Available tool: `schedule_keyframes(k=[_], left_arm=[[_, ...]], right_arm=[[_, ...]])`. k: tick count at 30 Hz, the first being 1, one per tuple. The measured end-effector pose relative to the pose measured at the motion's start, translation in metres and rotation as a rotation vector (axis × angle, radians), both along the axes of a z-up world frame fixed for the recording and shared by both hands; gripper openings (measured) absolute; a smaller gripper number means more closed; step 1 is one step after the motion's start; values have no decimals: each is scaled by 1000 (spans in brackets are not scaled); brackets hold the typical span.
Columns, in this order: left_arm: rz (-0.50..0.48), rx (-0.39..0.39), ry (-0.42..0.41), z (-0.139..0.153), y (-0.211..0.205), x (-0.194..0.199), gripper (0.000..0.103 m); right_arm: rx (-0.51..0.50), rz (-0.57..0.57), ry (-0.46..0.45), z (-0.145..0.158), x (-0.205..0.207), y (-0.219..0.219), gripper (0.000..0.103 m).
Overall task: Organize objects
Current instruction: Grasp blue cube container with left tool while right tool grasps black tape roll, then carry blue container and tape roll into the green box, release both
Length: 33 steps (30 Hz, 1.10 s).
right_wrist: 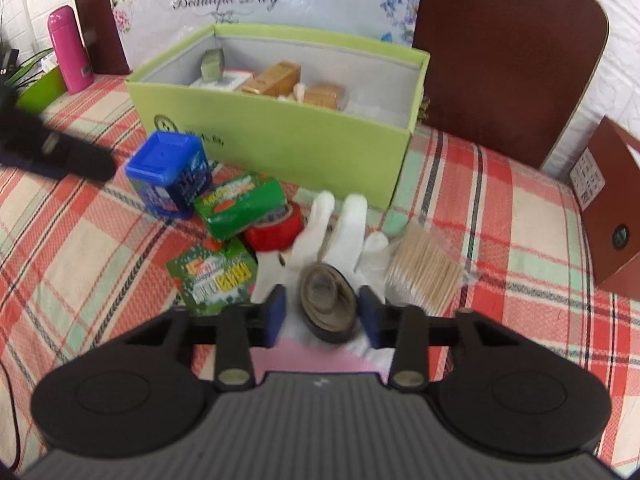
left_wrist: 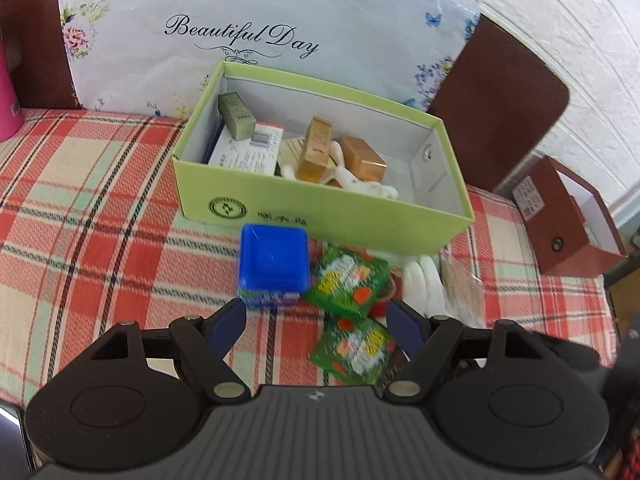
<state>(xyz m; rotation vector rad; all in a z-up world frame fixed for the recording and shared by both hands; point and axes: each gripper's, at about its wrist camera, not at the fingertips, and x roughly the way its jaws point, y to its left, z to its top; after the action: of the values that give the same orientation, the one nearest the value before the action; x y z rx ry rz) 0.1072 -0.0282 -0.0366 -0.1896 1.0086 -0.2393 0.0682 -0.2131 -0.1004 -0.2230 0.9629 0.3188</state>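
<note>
- Black tape roll (right_wrist: 330, 307) sits between the blue pads of the right gripper (right_wrist: 323, 312), lying on a white glove (right_wrist: 340, 232) spread on the plaid worktop (right_wrist: 500, 208). The jaws are narrowed around it with a thin gap showing on each side, so I cannot say the pads are pressing yet.
- The roll is tilted rather than flat. Its oval face runs long from about 11 o'clock to 5 o'clock in the right wrist view, and its open core faces up towards the camera.
- Risk: closing on a tilted roll could squeeze it out sideways or tip it. The soft glove beneath could also get pinched and lifted along with it.
- Just at 2 o'clock of the roll lies a bundle of cotton swabs (right_wrist: 426, 274). A sideways slip could scatter it.
- At 10 o'clock are a red tape roll (right_wrist: 276, 228) and two green packets (right_wrist: 218, 276), close enough to be nudged.
- The left gripper (left_wrist: 318, 322) stands wide and empty above the cloth. A blue-lidded tub (left_wrist: 274, 266) is just past its left pad, at 11 o'clock.
- Further out at 12 o'clock, the green box (right_wrist: 280, 136) already holds small cartons. It is the likely destination, and its near wall could catch a low carry.
</note>
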Motion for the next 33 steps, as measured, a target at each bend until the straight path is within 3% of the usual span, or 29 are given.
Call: schedule_keyframes(k=[16,18,20,33], left_arm=[[100,93,118,-55,2,72,80],[104,91,118,-60,5,73,75],[102,85,133,-64,8,72,61],[117,58,126,-43,35,20,60]], right_arm=[[131,-66,46,1,-19,-20,31],[133,-71,47,1,-20,-20,31],[129,-71,48,1,-20,-18,31],[142,-64,26,17,-29,-18,31]])
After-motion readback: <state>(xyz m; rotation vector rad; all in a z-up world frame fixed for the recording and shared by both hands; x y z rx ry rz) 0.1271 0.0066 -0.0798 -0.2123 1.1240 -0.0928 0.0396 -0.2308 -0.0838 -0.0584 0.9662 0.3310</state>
